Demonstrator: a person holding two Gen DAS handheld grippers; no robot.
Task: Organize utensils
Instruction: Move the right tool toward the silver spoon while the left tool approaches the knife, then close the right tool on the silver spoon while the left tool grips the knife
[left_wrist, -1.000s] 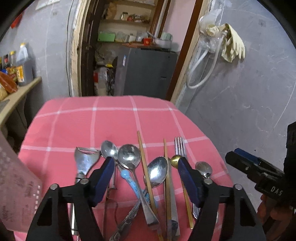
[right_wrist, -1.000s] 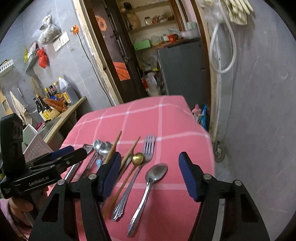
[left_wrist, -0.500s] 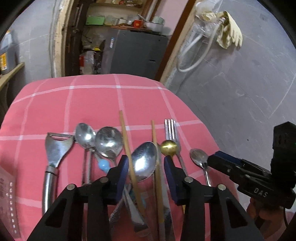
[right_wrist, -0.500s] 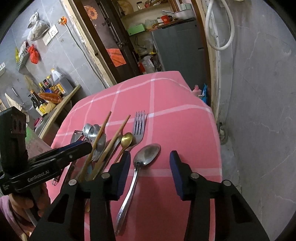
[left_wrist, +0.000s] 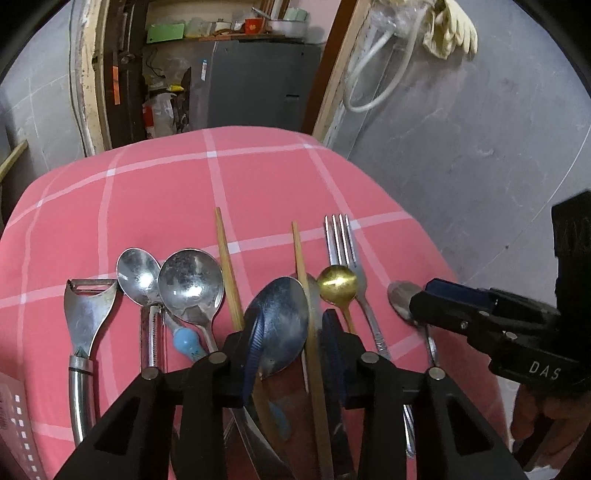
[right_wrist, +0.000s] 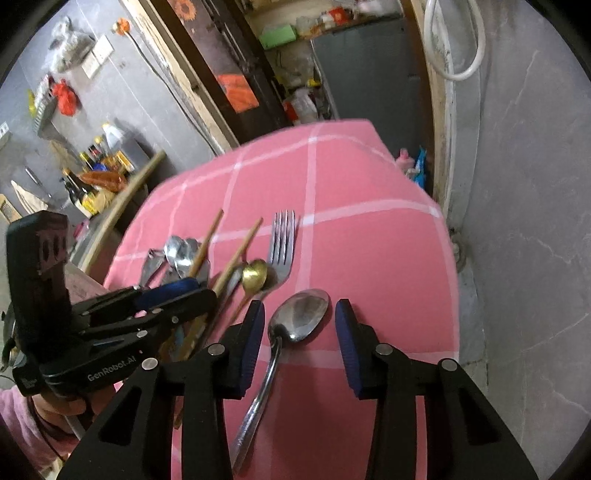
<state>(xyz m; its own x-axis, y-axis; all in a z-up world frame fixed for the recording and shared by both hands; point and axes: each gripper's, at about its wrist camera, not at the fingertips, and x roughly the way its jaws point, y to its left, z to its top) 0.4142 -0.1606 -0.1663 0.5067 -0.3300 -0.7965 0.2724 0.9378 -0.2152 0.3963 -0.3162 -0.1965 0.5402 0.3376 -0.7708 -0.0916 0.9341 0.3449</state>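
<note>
Utensils laid in a row on pink checked table. Left tongs, wide a second ago, now narrowed around large spoon and one chopstick at 6 o'clock; grip apparently forming, firm contact uncertain. Right tongs, likewise drawn in yet spread, straddle separate spoon at 5 o'clock of fork. Both pickups judged imminent.

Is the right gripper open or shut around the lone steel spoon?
Open: right gripper straddles the steel spoon, blue pads clear of it on both sides.
</note>
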